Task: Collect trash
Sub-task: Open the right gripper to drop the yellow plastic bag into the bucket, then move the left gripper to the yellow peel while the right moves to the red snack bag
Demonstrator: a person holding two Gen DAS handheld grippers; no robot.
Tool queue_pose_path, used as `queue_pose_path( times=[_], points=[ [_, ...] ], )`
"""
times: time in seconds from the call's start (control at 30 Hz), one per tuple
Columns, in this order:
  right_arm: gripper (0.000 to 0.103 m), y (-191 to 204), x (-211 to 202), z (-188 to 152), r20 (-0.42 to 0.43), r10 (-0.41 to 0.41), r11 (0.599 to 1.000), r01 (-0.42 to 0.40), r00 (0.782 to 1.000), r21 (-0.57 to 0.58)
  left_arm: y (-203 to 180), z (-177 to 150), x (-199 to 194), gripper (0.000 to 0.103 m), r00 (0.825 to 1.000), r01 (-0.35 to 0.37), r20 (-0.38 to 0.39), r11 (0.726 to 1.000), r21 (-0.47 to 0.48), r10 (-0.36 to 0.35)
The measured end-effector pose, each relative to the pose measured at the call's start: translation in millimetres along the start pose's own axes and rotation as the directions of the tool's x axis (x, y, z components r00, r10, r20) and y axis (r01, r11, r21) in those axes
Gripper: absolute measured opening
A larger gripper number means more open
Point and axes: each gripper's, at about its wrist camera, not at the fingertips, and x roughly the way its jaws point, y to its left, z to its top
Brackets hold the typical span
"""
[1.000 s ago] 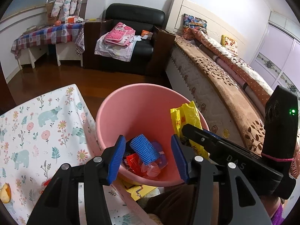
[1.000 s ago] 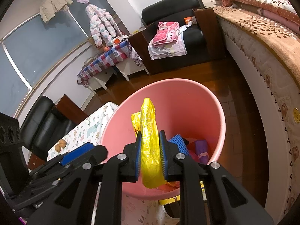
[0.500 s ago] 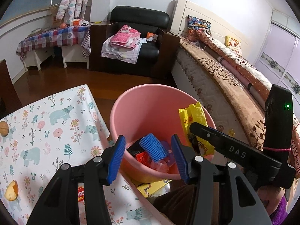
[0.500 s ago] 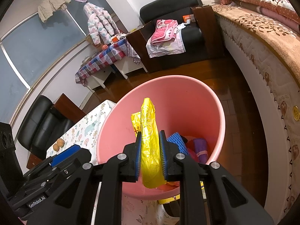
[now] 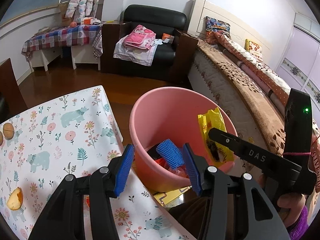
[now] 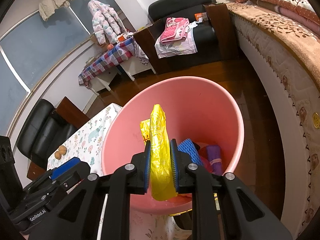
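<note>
A pink trash bin (image 5: 176,100) (image 6: 220,108) stands on the floor at the table's right edge. It holds a blue foam net (image 5: 170,156) (image 6: 187,149), a purple piece (image 6: 214,156) and red wrappers. My right gripper (image 6: 160,156) (image 5: 212,134) is shut on a yellow plastic wrapper (image 6: 160,140) (image 5: 214,124) and holds it over the bin's opening. My left gripper (image 5: 158,168) is open and empty, above the table edge next to the bin; it shows low left in the right wrist view (image 6: 66,166).
The table has a floral cloth (image 5: 60,132) with walnuts (image 5: 8,129) (image 6: 61,152) and an orange peel (image 5: 15,199). A red scrap (image 5: 87,201) lies under my left gripper. A bed (image 5: 240,84) is close on the right; an armchair (image 5: 152,40) stands behind.
My left gripper has drawn back left, off the bin and over the table edge. My right gripper still holds the yellow wrapper over the bin, almost unmoved.
</note>
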Motion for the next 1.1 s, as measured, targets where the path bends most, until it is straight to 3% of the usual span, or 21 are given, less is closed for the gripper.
queue_pose_path(
  times=[0.1,1.1],
  points=[
    [0.028,1,0,-1,0.005,-0.010,1.000,0.010,1.000,-0.011,1,-1,-2,0.050,1.000,0.001,-0.001,1.000,-0.005,-0.001],
    [0.029,40,-15,-12,0.014,0.034,0.995,-0.032,0.999,-0.094,20,-10,-32,0.050,0.999,-0.014,0.039,1.000,-0.021,0.015]
  ],
)
